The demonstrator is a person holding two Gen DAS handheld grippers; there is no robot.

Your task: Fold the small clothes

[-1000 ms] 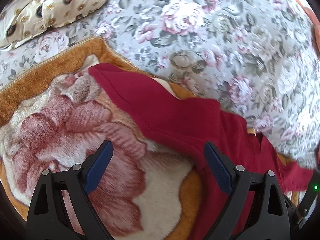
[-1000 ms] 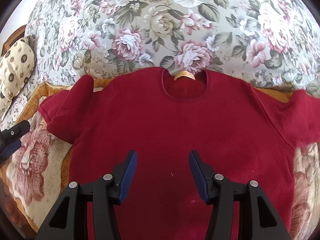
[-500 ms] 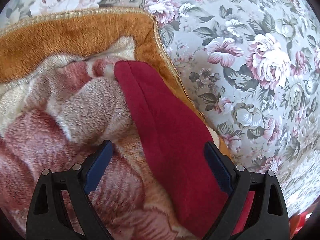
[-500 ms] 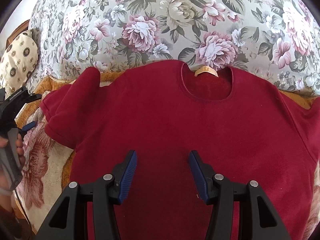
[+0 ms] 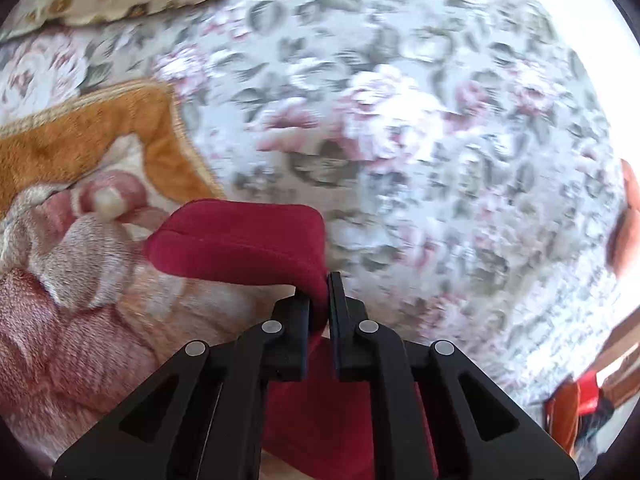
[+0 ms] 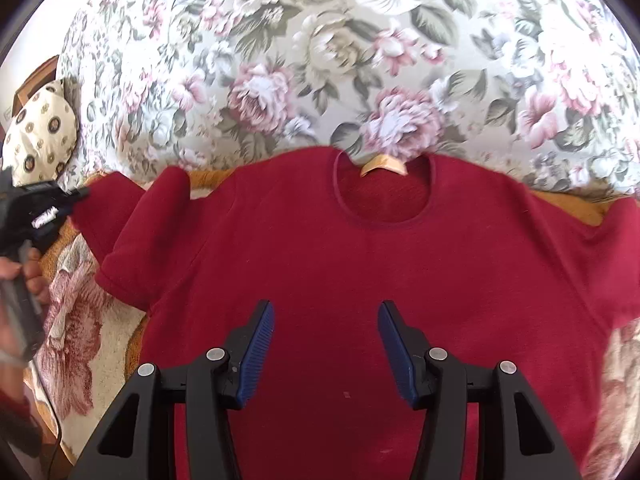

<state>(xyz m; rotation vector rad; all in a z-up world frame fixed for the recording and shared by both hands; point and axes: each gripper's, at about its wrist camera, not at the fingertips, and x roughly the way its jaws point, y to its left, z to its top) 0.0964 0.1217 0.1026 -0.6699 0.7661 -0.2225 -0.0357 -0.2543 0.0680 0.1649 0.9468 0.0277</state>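
A dark red short-sleeved shirt lies face up on a plush blanket, neck opening away from me. My left gripper is shut on the shirt's left sleeve and holds its cuff lifted off the blanket. In the right wrist view the left gripper sits at the far left, at that sleeve's end. My right gripper is open and empty, its blue pads hovering over the lower middle of the shirt.
The orange-bordered plush blanket with a pink flower pattern lies on a floral bedspread. A cream patterned pillow sits at the far left. A wooden bed edge and an orange object show at the right.
My left gripper closed on the left sleeve and lifted it. The right gripper stayed open and moved slightly over the shirt.
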